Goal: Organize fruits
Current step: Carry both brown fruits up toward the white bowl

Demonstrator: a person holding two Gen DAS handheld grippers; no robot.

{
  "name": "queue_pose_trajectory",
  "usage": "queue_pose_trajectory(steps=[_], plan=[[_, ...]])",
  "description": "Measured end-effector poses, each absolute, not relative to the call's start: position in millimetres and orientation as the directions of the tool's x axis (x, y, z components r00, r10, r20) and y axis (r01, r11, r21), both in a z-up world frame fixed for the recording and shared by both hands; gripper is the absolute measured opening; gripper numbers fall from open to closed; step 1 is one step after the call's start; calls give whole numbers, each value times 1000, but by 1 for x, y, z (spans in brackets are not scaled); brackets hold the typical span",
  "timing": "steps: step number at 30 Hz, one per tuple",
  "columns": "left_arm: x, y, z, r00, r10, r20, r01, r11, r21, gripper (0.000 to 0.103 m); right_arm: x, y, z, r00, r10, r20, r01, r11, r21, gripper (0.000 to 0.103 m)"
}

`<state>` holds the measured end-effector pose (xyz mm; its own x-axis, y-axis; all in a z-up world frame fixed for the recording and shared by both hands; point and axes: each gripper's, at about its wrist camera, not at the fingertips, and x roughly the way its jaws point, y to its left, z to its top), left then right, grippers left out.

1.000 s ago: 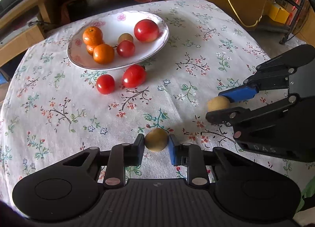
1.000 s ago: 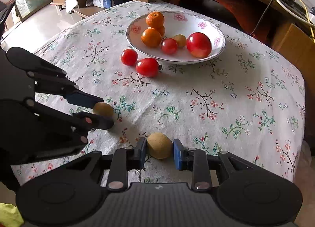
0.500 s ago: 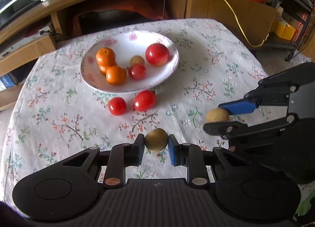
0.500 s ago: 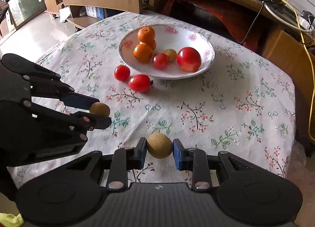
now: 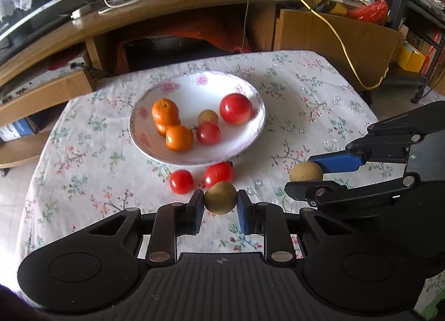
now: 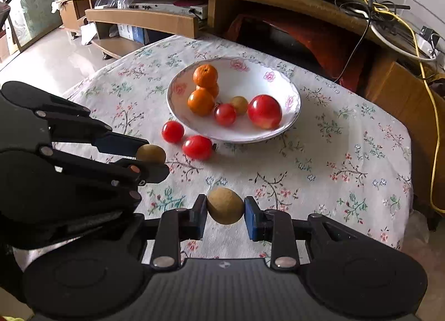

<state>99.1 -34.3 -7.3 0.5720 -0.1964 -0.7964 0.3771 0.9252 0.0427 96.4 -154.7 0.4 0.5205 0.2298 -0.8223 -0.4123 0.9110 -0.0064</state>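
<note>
A small brown round fruit [image 5: 220,194] sits between the blue pads of my left gripper [image 5: 219,201], whose jaws are closing tighter on it. My right gripper [image 6: 225,208] is shut on a second brown fruit [image 6: 225,201]. Both are held above the floral tablecloth, side by side; the right gripper [image 5: 306,179] shows at the right of the left wrist view. Beyond them a white flowered bowl [image 5: 194,90] holds oranges [image 5: 165,110], a big red fruit [image 5: 235,108], a small tomato [image 5: 208,133] and a brown fruit [image 5: 207,116]. Two tomatoes [image 5: 181,181] lie on the cloth before the bowl.
The table [image 6: 347,131] is covered by a floral cloth; its edges fall off to the left and right. Behind it stands a wooden TV cabinet [image 6: 172,19] with cables, and a yellow cable [image 5: 345,51] hangs at the right.
Both grippers have risen with their brown fruits off the cloth. The bowl and the two tomatoes now sit lower in both views, closer to the fingertips.
</note>
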Motion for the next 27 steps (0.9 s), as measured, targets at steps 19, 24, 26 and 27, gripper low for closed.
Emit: queue_pose_trajectory(steps=[19, 24, 26, 27], plan=[[121, -37, 10, 627, -164, -761, 353, 931, 90, 31, 118, -153, 14, 571, 194, -798, -373, 927, -42, 31], [130, -38, 13, 637, -159, -755, 350, 931, 100, 31, 127, -152, 19, 584, 189, -790, -358, 933, -41, 31], [133, -38, 14, 638, -157, -754, 350, 931, 101, 31, 131, -152, 20, 585, 190, -789, -354, 935, -37, 31], [135, -39, 14, 638, -157, -754, 349, 932, 101, 31, 133, -152, 20, 586, 189, -788, -351, 936, -36, 31]])
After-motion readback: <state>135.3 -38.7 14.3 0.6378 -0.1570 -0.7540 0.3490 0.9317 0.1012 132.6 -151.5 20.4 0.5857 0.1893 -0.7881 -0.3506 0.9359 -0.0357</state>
